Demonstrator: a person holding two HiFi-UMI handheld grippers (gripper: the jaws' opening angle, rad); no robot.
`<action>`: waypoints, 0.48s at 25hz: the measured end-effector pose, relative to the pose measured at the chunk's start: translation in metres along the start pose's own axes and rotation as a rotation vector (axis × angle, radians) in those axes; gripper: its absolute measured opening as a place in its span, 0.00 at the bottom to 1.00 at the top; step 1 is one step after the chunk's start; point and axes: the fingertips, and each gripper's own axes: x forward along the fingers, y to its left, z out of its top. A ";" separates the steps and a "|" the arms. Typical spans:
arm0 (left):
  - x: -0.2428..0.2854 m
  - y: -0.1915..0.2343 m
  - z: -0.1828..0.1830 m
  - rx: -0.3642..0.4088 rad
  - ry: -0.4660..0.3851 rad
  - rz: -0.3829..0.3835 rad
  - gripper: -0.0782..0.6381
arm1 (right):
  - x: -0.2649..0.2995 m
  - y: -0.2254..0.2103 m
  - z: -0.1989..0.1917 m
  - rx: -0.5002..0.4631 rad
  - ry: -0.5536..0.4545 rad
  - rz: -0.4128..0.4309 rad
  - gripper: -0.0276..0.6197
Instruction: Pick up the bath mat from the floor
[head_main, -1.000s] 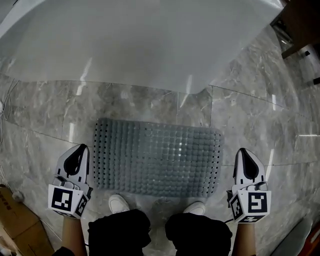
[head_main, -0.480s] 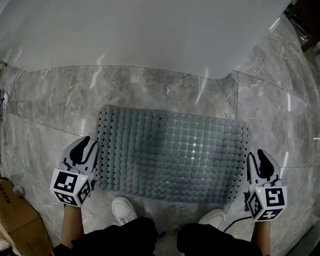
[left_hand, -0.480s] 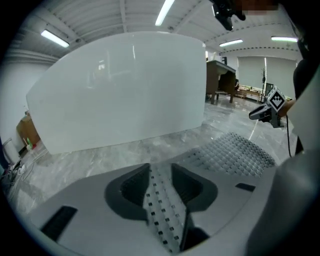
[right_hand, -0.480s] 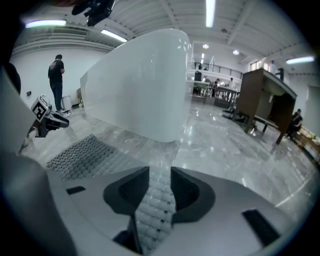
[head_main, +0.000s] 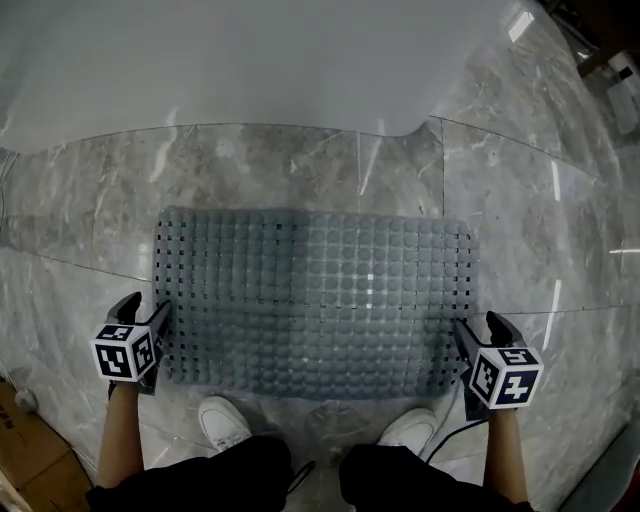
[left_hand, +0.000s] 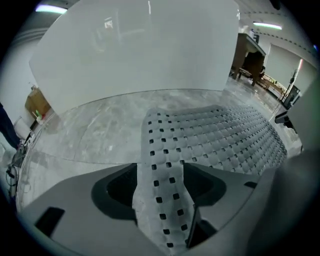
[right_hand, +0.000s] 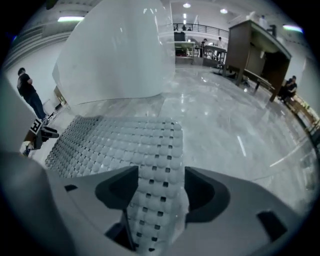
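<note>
Fingers (left_hand: 80, 200) of left gripper (head_main: 145, 312) and right gripper (head_main: 480, 328) just spread, released, straddling bath mat (head_main: 310, 300) ends. Both sit lower than a second ago.

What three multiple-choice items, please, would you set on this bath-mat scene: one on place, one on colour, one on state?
1. Where does the bath mat lie? A on a shelf; B on the floor before the white tub; C over a chair.
2. What colour is the mat? A grey; B red; C yellow.
3. How do the left tool's jaws stand? A shut, empty; B shut on a cloth; C apart, mat edge between.
Answers: 1 B, the head view shows it flat on marble tiles by the tub. 2 A, it is grey in every view. 3 C, the jaws have just been opening and the mat's edge runs between them.
</note>
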 end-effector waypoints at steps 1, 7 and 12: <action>0.005 0.000 -0.006 -0.008 0.018 -0.002 0.49 | 0.005 -0.003 -0.008 0.022 0.024 0.002 0.48; 0.028 -0.001 -0.023 -0.026 0.061 -0.033 0.50 | 0.032 -0.011 -0.039 0.088 0.128 0.034 0.52; 0.031 -0.002 -0.022 -0.052 0.053 -0.063 0.49 | 0.036 -0.012 -0.039 0.071 0.129 0.037 0.54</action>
